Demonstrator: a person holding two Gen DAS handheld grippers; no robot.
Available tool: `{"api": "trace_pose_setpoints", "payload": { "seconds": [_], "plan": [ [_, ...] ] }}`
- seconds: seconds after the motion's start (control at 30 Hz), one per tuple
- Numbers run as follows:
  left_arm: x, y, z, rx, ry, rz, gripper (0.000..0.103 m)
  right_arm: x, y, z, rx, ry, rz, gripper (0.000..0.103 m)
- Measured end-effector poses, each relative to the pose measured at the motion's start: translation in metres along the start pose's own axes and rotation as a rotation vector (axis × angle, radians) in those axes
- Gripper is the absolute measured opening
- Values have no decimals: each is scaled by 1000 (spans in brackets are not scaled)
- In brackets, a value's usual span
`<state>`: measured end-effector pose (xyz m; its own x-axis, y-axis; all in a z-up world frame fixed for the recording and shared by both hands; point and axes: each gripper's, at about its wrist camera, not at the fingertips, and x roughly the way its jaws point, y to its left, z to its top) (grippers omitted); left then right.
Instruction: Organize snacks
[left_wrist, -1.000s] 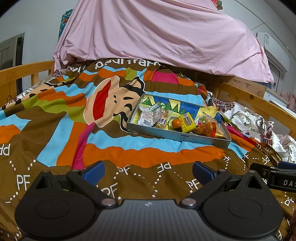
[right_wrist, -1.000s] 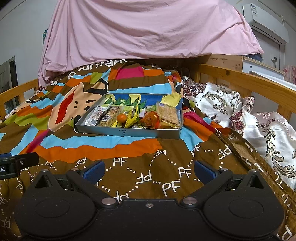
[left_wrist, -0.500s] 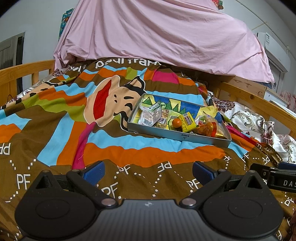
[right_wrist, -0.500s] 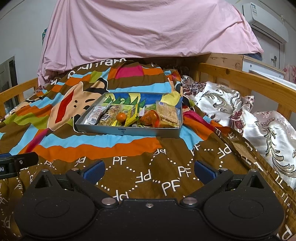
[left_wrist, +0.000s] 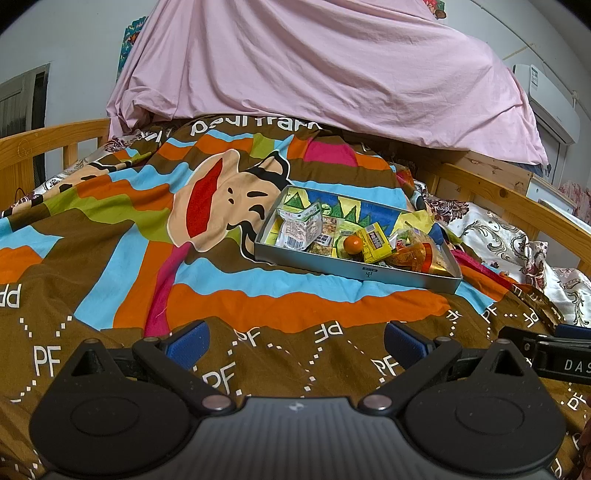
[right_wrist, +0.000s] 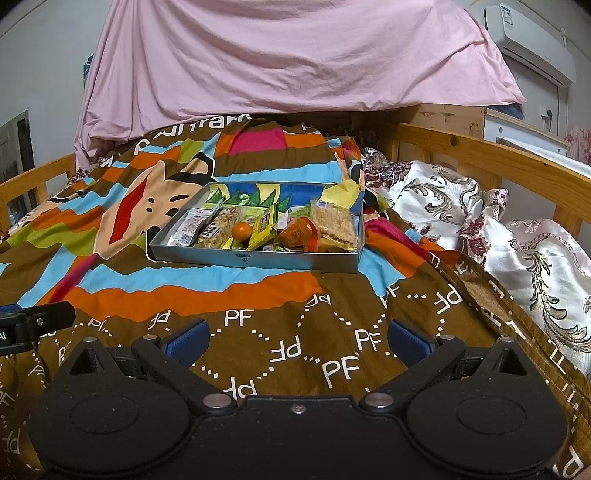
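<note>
Here we saw the grey tray (left_wrist: 360, 271) of snacks lying on the striped bedspread (left_wrist: 110, 258), right of centre in the left wrist view and at mid-frame in the right wrist view (right_wrist: 255, 260). Its long axis ran across the frame, tilting down toward the right in the left wrist view, with one long wall facing the cameras.

Inside it, from left to right, we made out a white packet (left_wrist: 297, 230), a small orange fruit (left_wrist: 352, 244), a yellow box (left_wrist: 376, 242) and an orange wrapper (left_wrist: 415, 254); a clear pack of crackers (right_wrist: 334, 225) lay against the right end. The snacks overlapped, so we could not tell how many lay beneath.

We kept the left gripper (left_wrist: 295, 338) low in the frame with its blue-padded fingers (left_wrist: 188, 339) spread wide and nothing between them. The right gripper (right_wrist: 299, 338) stood likewise, fingers (right_wrist: 410, 339) wide apart and empty, well short of the tray.

Between grippers and tray the bedspread lay bare. A wooden rail (right_wrist: 498, 158) bounded the bed at right, with a patterned satin quilt (right_wrist: 517, 240) bunched below it. A pink sheet (left_wrist: 314, 66) filled the upper frame, hiding whatever it covered.
</note>
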<state>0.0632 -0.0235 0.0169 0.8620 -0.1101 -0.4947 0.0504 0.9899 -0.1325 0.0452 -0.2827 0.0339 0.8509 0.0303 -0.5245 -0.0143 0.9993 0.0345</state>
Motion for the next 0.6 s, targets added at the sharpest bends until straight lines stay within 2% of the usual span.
{"api": "trace_pose_setpoints", "payload": {
  "seconds": [0.6],
  "plan": [
    [0,1,0,-1,4,1,103,0,0,0,0,3,-1,102]
  ]
}}
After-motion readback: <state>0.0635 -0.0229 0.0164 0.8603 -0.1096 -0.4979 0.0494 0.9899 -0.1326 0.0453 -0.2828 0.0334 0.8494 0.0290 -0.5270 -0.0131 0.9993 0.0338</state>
